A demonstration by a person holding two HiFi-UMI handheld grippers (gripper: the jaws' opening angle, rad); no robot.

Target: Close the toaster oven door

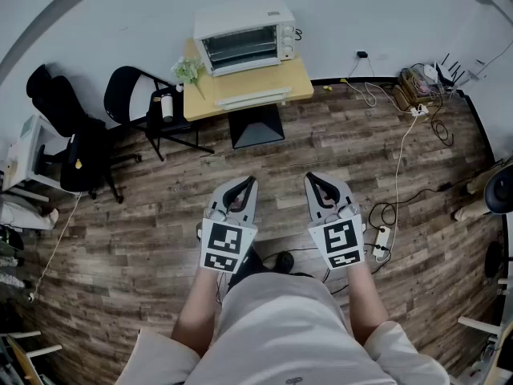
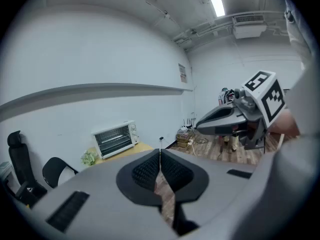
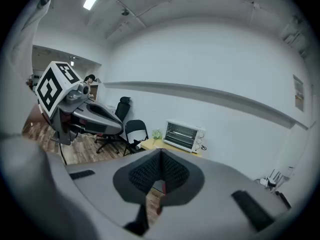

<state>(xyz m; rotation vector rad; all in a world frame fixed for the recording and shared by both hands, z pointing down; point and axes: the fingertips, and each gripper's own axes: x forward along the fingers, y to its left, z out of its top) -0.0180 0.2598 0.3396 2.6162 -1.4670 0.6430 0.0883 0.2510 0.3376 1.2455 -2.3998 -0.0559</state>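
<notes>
**Left gripper** and **right gripper** are held side by side near the person. The jaws of each are pressed fully together, and nothing is gripped.

The oven is set against the far wall on a small table, well apart from both grippers. Its door appears let down, with the pale handle lying at the table's near edge.

Bare floor is seen between the grippers and the table. This open strip is bounded on the left by chairs and on the right by cables.

The door's glass is hard to make out. The table's support is largely covered by its top.
</notes>
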